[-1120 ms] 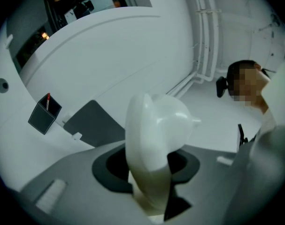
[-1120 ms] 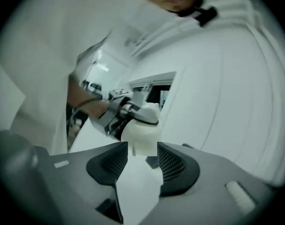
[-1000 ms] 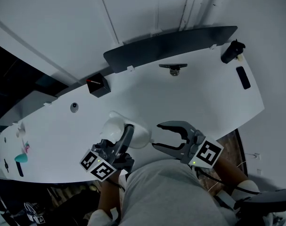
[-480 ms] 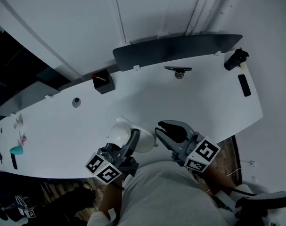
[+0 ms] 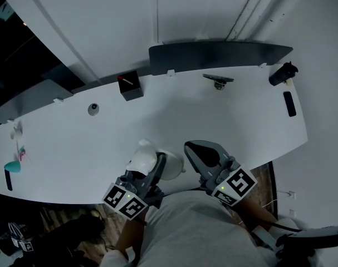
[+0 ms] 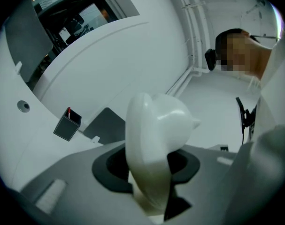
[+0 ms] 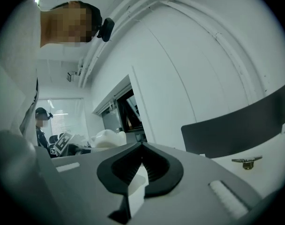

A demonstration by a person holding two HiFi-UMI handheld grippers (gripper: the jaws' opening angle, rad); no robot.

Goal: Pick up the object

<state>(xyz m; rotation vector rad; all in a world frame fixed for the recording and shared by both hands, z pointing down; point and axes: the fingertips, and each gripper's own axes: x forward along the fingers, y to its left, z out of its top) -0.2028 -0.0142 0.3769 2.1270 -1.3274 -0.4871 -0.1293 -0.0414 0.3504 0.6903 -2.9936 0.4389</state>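
A white glossy rounded object [image 5: 142, 156] hangs over the near edge of the white table [image 5: 241, 127], and my left gripper [image 5: 157, 160] is shut on it. In the left gripper view the object [image 6: 154, 135] stands upright between the jaws and hides much of the gap, with my left gripper [image 6: 149, 175] clamped on its lower part. My right gripper [image 5: 190, 148] hovers just right of the object, jaws shut with nothing between them. In the right gripper view my right gripper [image 7: 141, 146] has its dark pads met at the tips, and the white object [image 7: 107, 137] shows to the left.
On the table's far side stand a black box with a red pen [image 5: 131, 85], a dark curved panel [image 5: 219, 52] and a small metal fitting [image 5: 218, 80]. A black cylinder [image 5: 283, 73] and a black bar [image 5: 289, 103] lie at the right end. A teal item [image 5: 14, 166] sits far left.
The right gripper's jaws have gone from wide open to shut, empty. The left gripper keeps its hold on the white object. Both grippers have shifted only slightly.
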